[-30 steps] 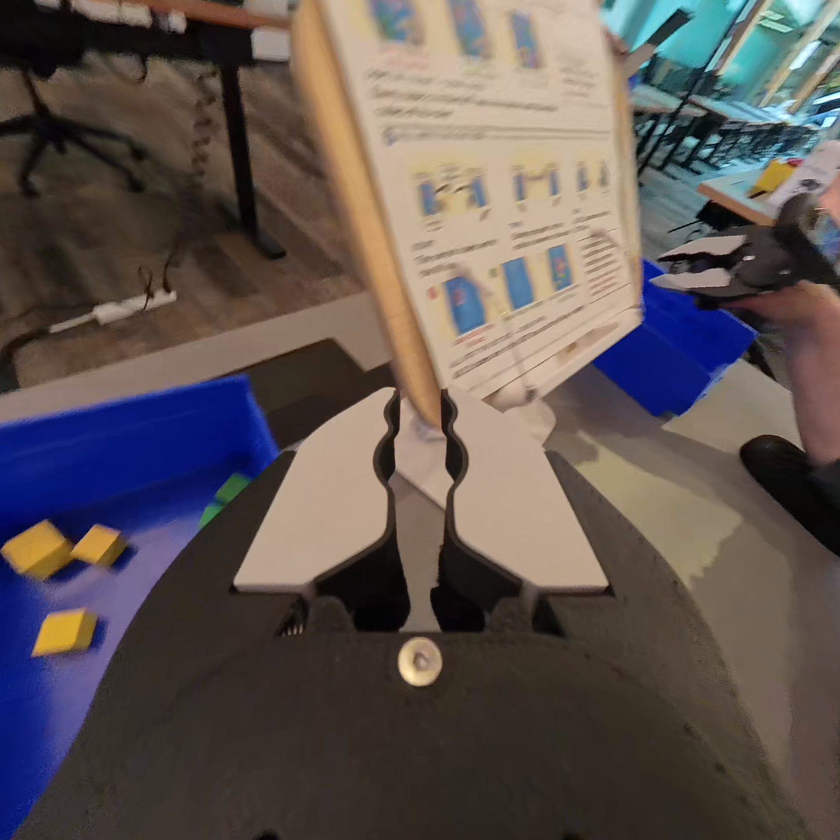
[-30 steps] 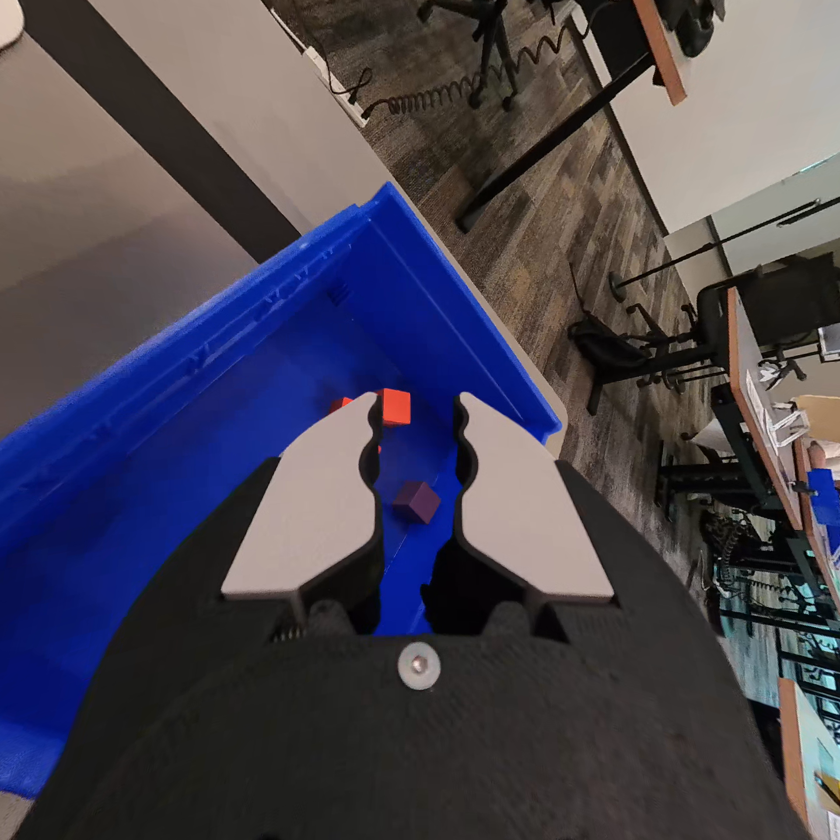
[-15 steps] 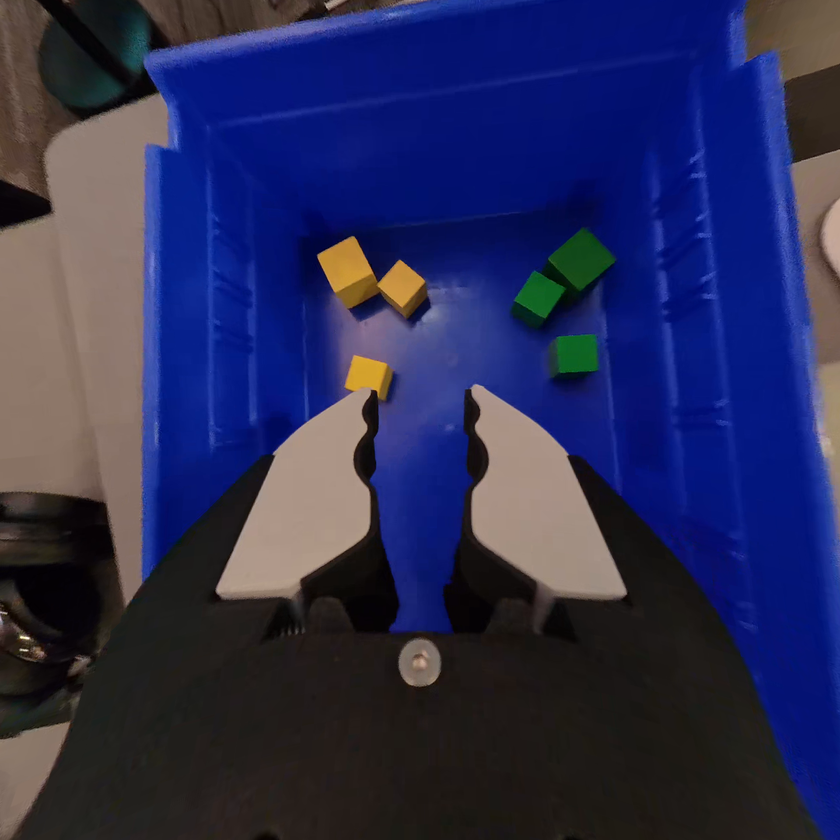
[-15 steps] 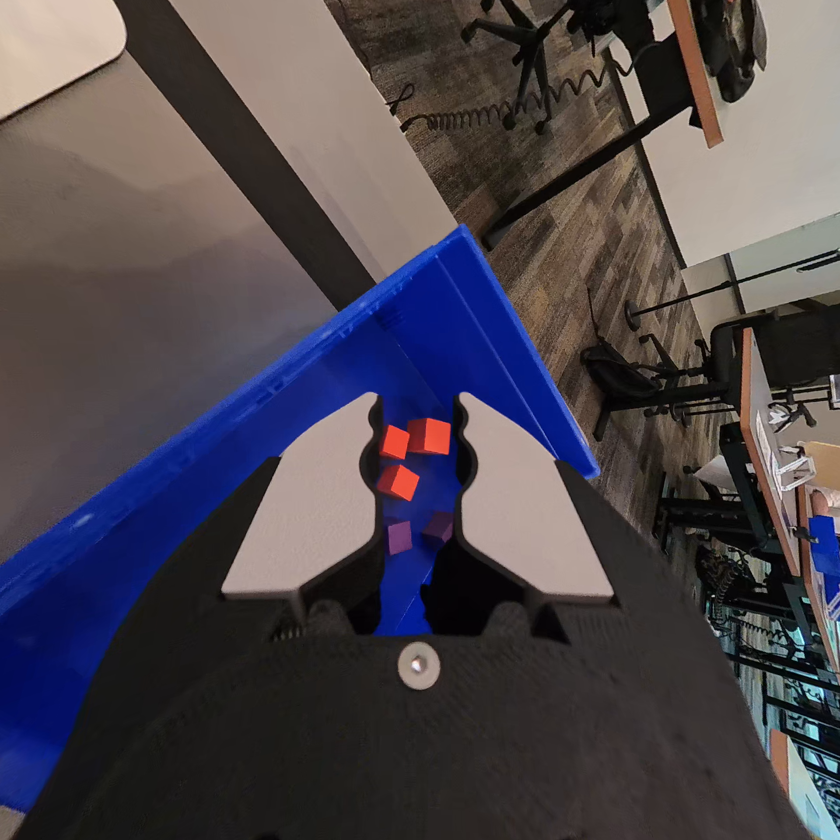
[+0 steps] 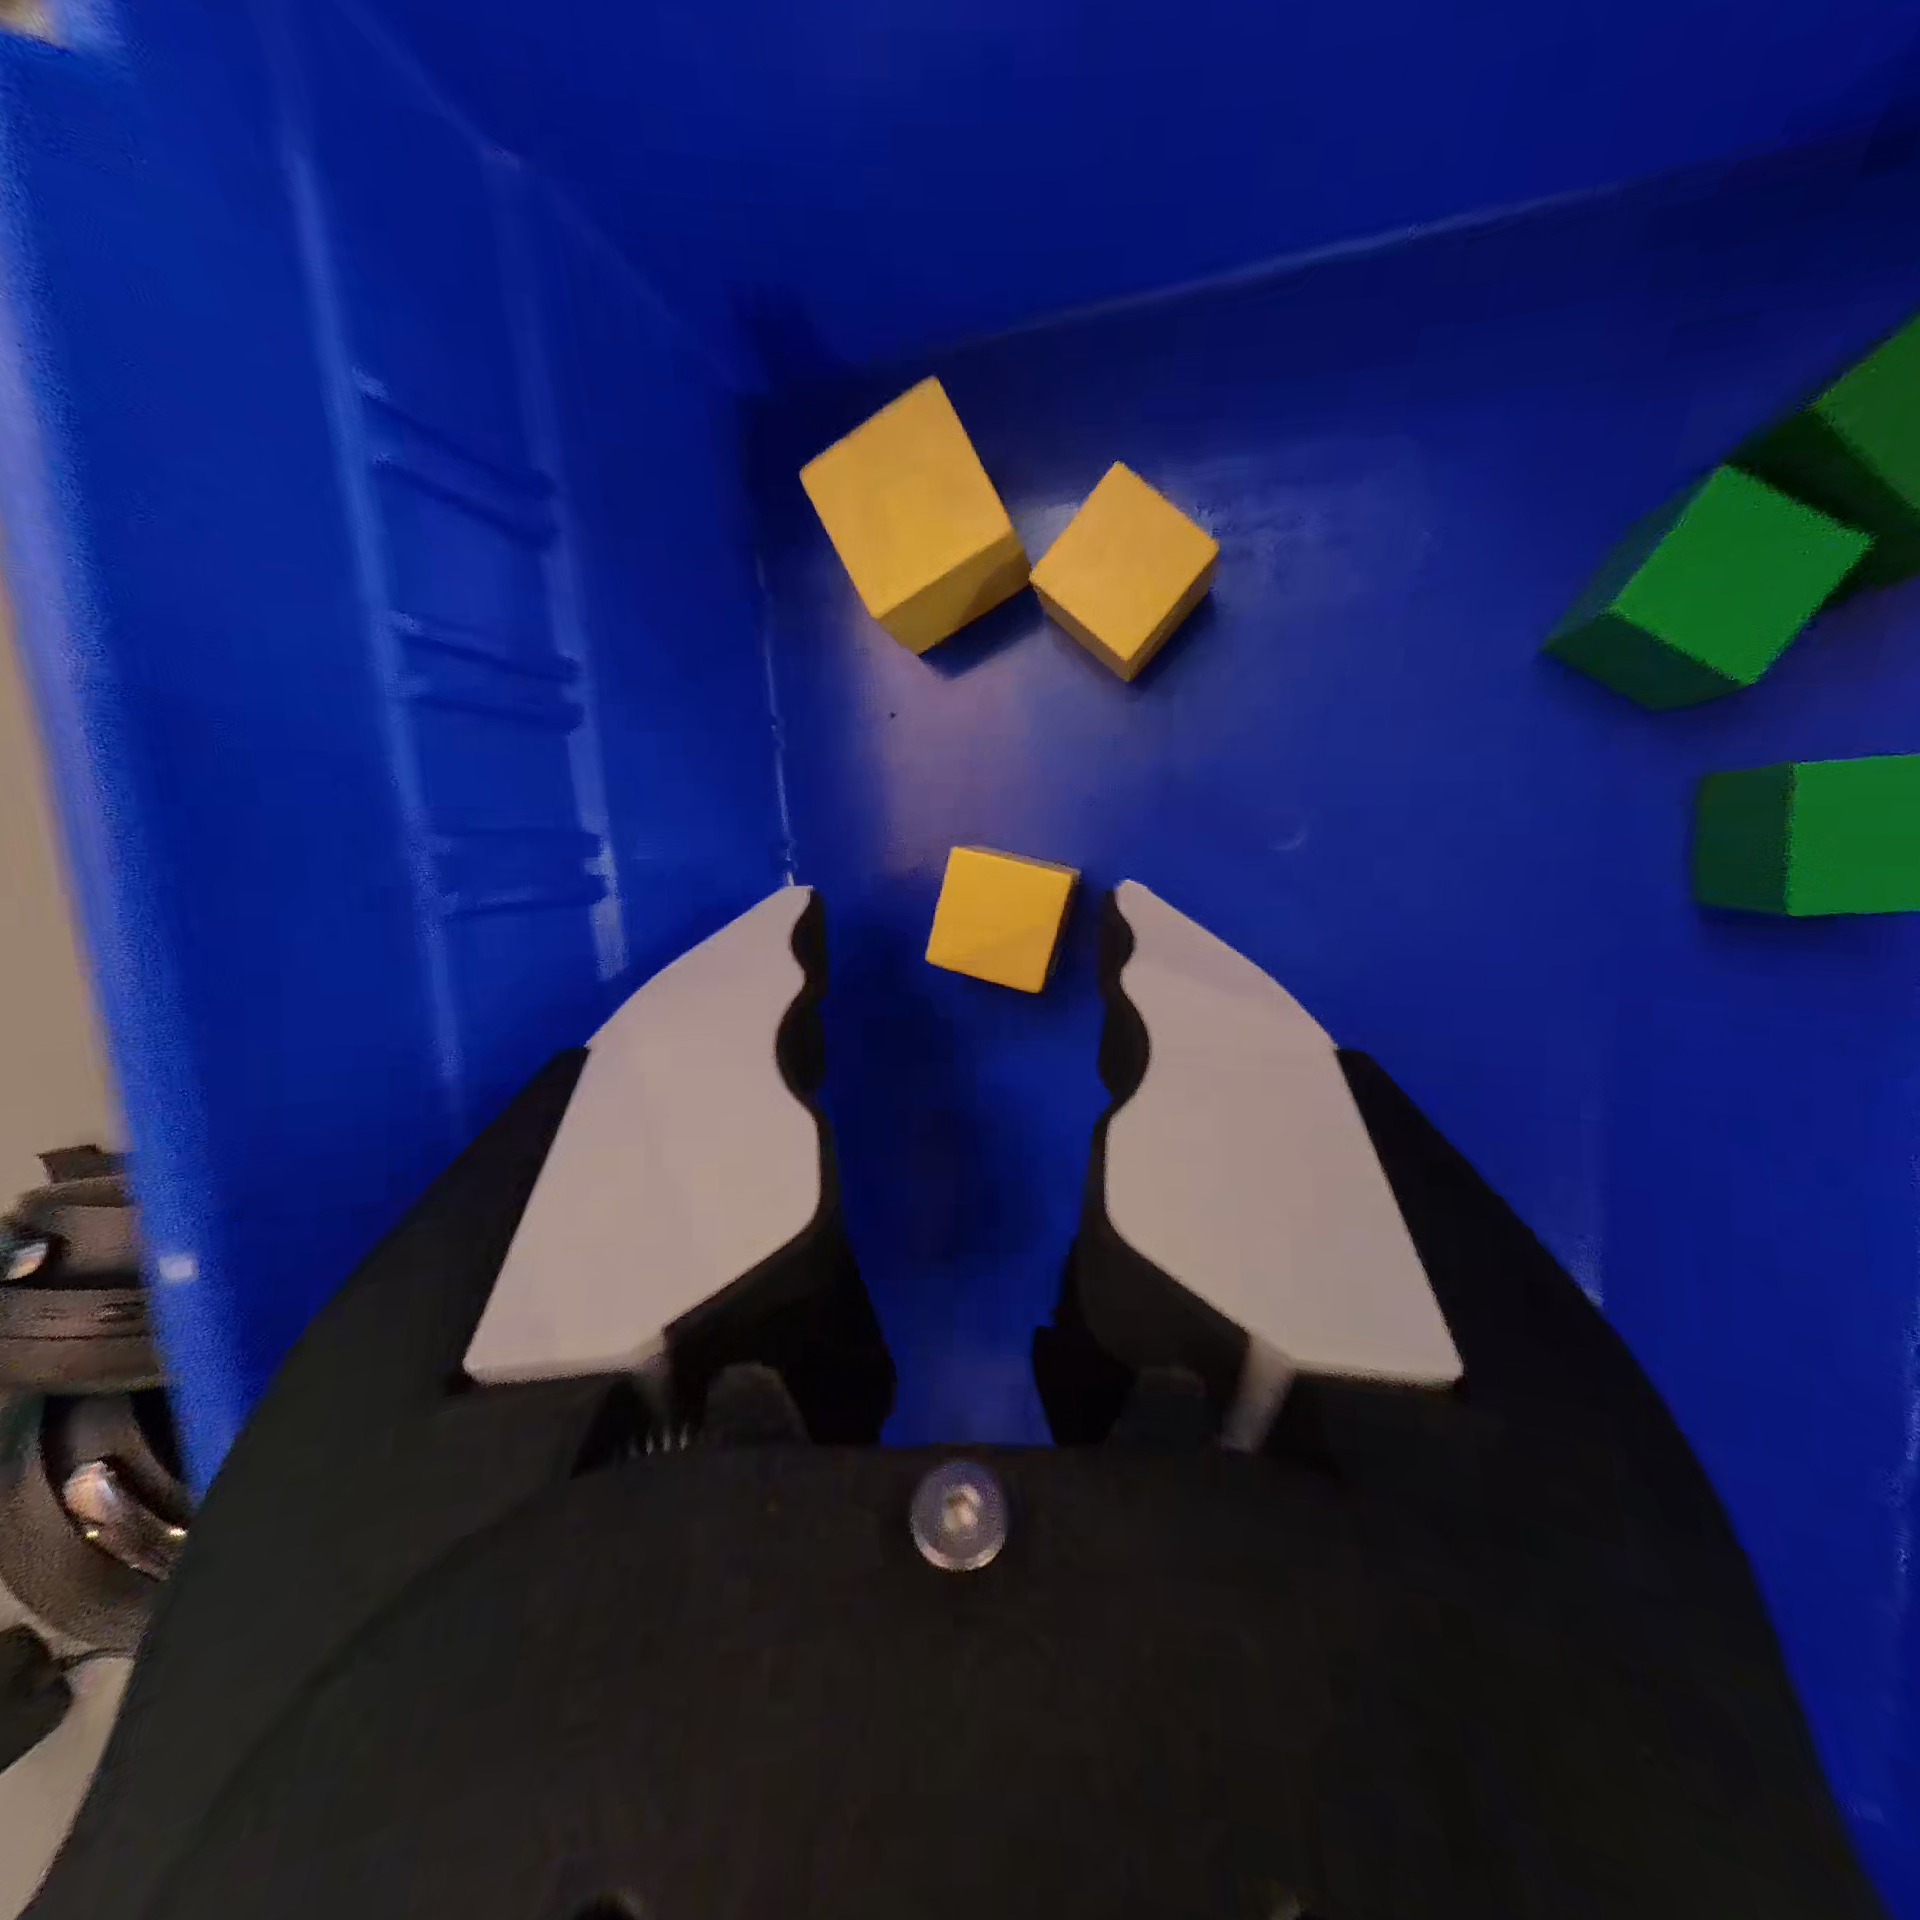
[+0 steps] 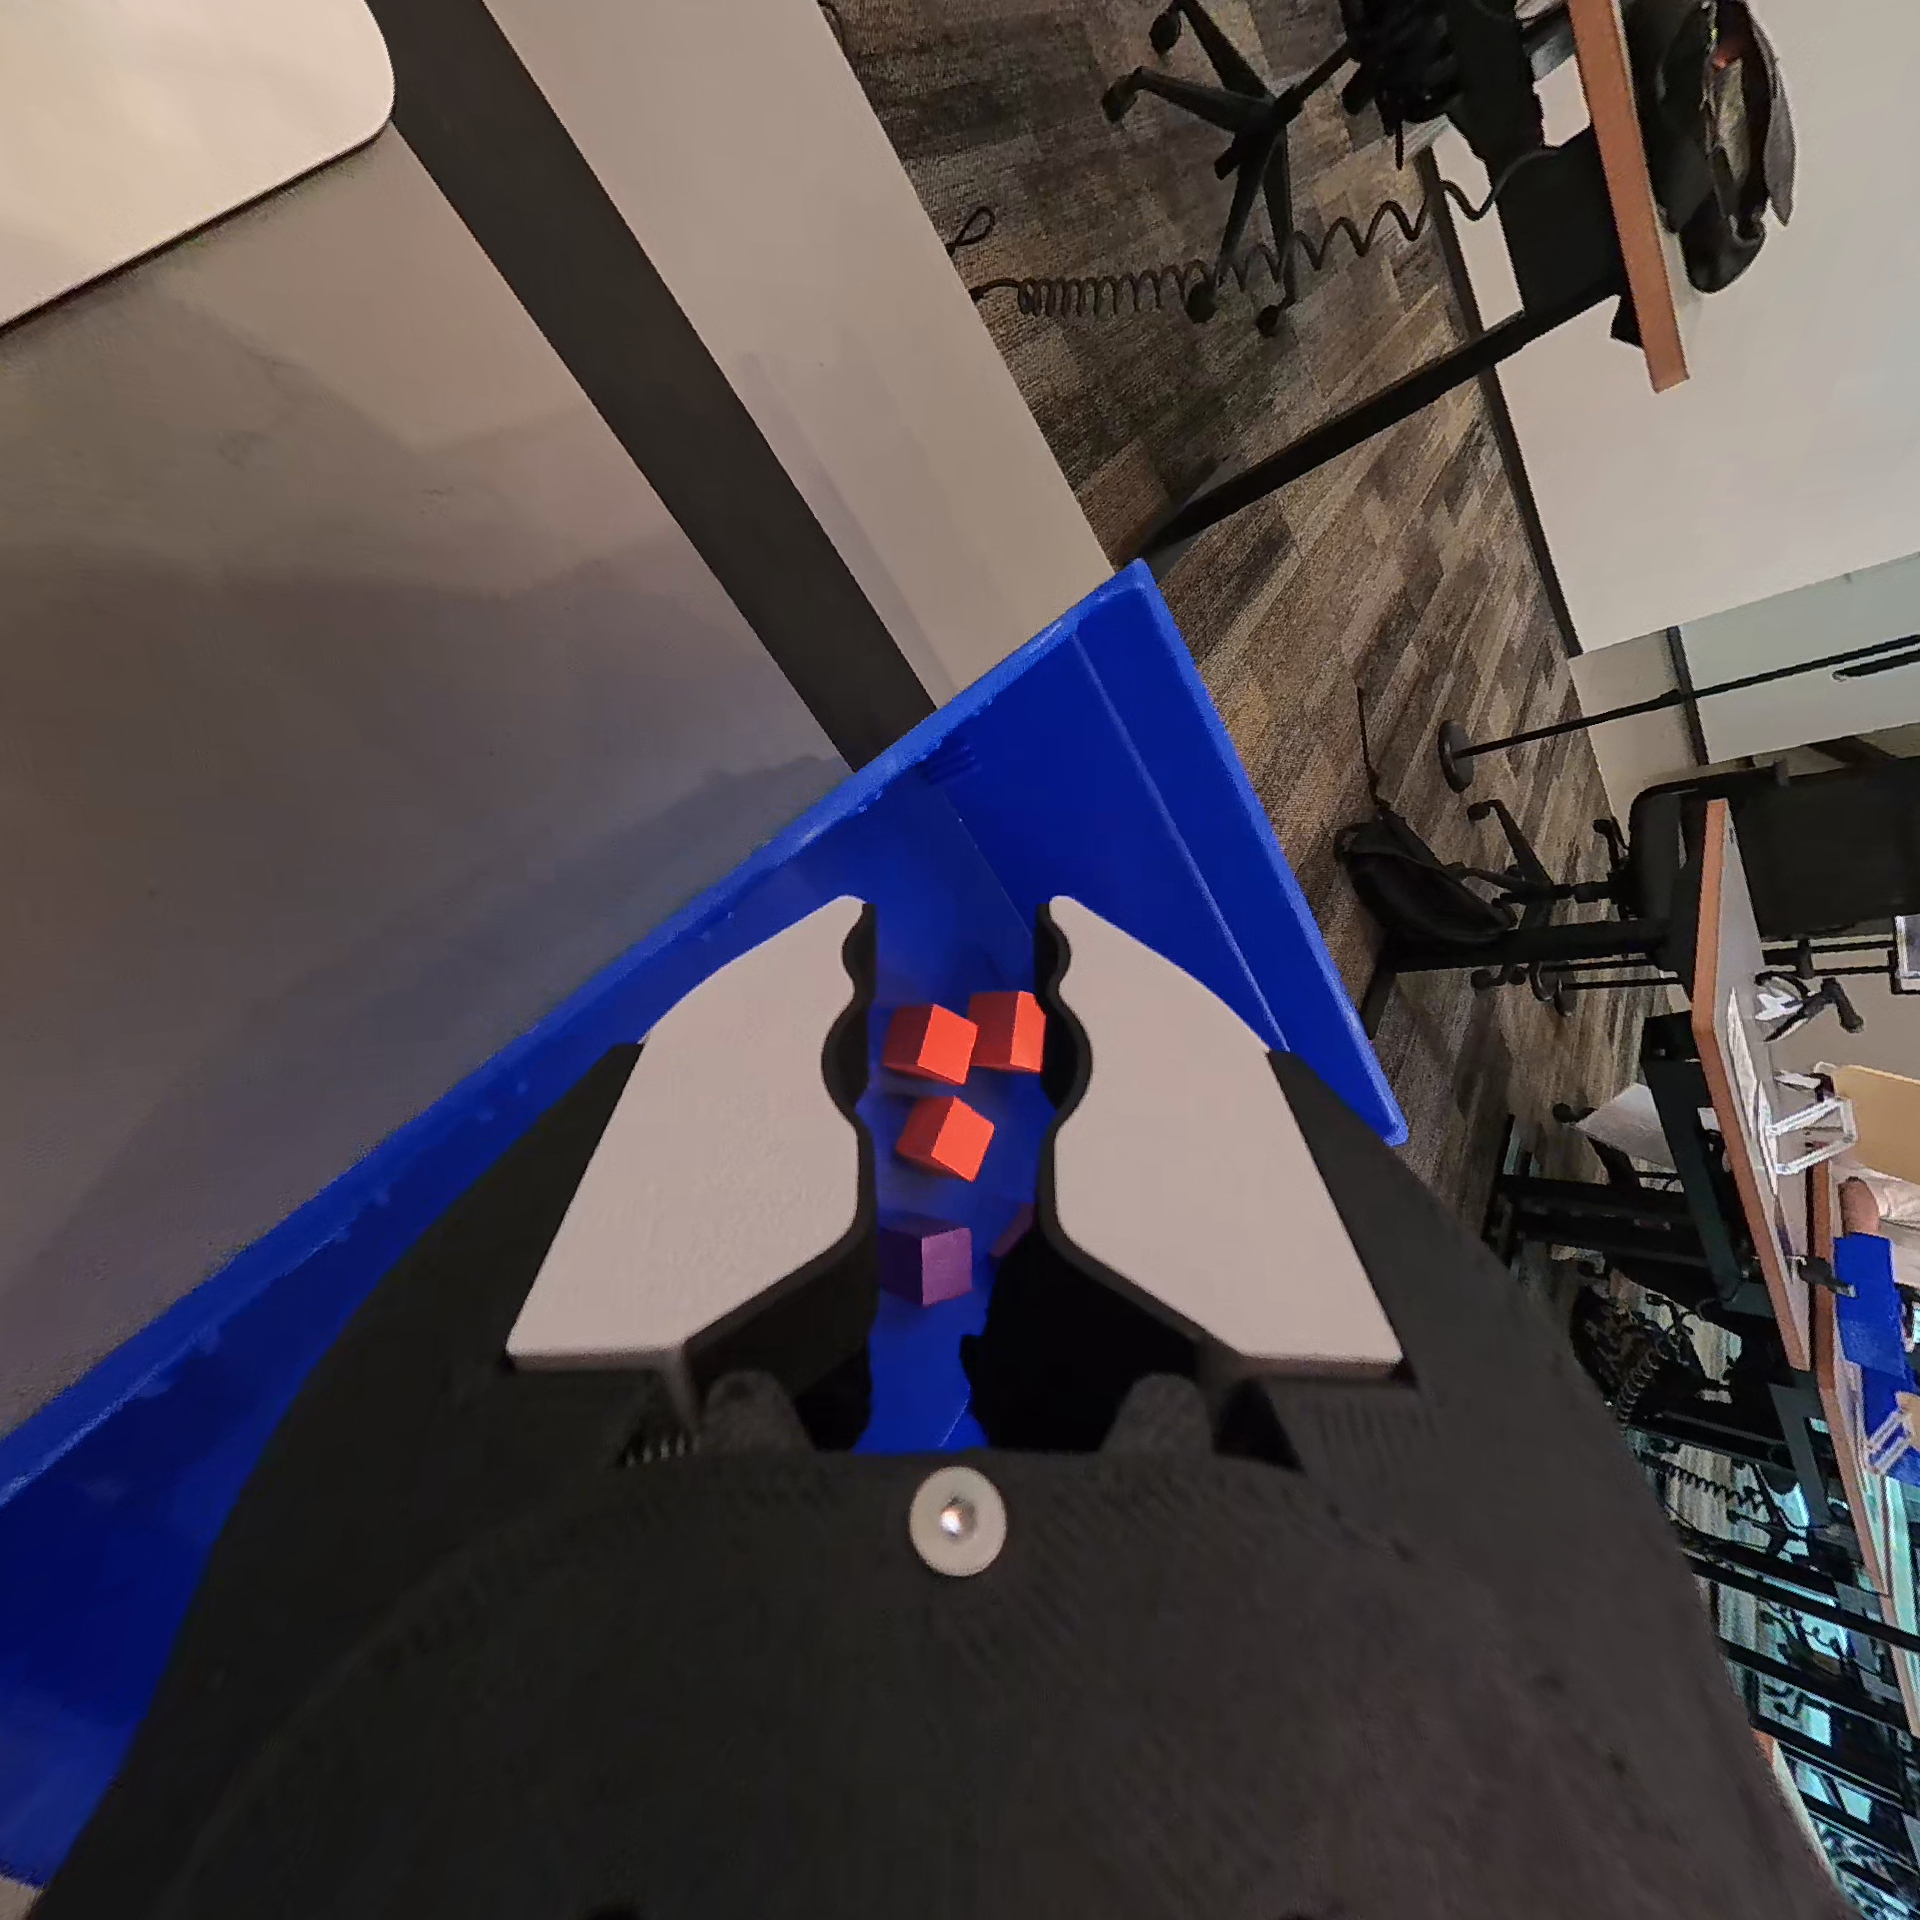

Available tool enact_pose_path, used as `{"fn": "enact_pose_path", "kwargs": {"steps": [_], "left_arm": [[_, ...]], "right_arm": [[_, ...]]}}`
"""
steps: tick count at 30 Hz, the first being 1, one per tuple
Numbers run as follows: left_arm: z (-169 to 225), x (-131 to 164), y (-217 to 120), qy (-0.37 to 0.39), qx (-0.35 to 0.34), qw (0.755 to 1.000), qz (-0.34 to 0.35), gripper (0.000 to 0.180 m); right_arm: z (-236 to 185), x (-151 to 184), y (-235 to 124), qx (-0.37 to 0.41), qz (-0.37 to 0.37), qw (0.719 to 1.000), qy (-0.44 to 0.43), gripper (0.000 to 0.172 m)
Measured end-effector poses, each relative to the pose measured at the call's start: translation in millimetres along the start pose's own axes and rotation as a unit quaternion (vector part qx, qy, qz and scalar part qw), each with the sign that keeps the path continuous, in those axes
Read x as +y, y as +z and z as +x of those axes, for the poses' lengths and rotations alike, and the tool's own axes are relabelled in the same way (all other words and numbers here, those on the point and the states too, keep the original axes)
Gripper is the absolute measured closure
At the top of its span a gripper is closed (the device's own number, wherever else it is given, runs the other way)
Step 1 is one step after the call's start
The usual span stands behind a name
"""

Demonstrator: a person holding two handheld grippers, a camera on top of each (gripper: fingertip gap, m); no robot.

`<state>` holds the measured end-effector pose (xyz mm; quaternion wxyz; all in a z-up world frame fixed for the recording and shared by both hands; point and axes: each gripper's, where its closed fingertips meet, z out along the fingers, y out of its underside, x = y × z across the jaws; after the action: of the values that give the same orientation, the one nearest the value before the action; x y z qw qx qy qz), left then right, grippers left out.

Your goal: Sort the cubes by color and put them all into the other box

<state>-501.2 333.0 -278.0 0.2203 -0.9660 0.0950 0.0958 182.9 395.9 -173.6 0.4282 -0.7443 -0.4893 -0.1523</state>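
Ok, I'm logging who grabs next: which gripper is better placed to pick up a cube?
Left. The left gripper is open, astride a small yellow cube on the bin floor; the right gripper hangs higher above its cubes.

Inside the blue plastic box (image 5: 499, 623), three yellow cubes are sitting to the left: two (image 5: 914, 514) touching at the back, a smaller one (image 5: 1000, 920) in front. Three green cubes (image 5: 1714, 587) are lying to the right.

In the other blue plastic bin (image 6: 1164, 790), three red cubes (image 6: 945, 1091) are lying behind a purple cube (image 6: 930, 1262).
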Motion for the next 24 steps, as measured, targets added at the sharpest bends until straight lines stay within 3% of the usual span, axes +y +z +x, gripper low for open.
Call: {"fn": "enact_pose_path", "kwargs": {"steps": [2, 6, 9, 13, 16, 20, 24], "left_arm": [[3, -2, 5, -0.020, 0.017, 1.000, 0.006, 0.156], [12, -2, 2, -0.040, 0.059, 0.997, 0.016, 0.157], [12, -13, -23, -0.058, 0.079, 0.993, 0.060, 0.157], [27, -55, -107, -0.067, 0.135, 0.970, 0.191, 0.158], [62, -84, -189, -0.036, 0.196, 0.936, 0.291, 0.158], [138, -103, -273, 0.047, 0.271, 0.887, 0.372, 0.158], [250, -110, -315, 0.126, 0.395, 0.822, 0.390, 0.158]], "right_arm": [[-1, -1, 1, -0.001, 0.000, 1.000, -0.003, 0.143], [-2, -5, -1, 0.003, 0.006, 1.000, -0.007, 0.143], [2, -15, -9, 0.018, 0.026, 0.999, -0.011, 0.143], [17, -47, -39, 0.052, 0.106, 0.993, -0.001, 0.143], [27, -82, -79, 0.082, 0.196, 0.977, -0.001, 0.144], [15, -128, -135, 0.095, 0.309, 0.946, -0.027, 0.145], [-23, -168, -174, 0.088, 0.394, 0.912, -0.071, 0.143]]}}
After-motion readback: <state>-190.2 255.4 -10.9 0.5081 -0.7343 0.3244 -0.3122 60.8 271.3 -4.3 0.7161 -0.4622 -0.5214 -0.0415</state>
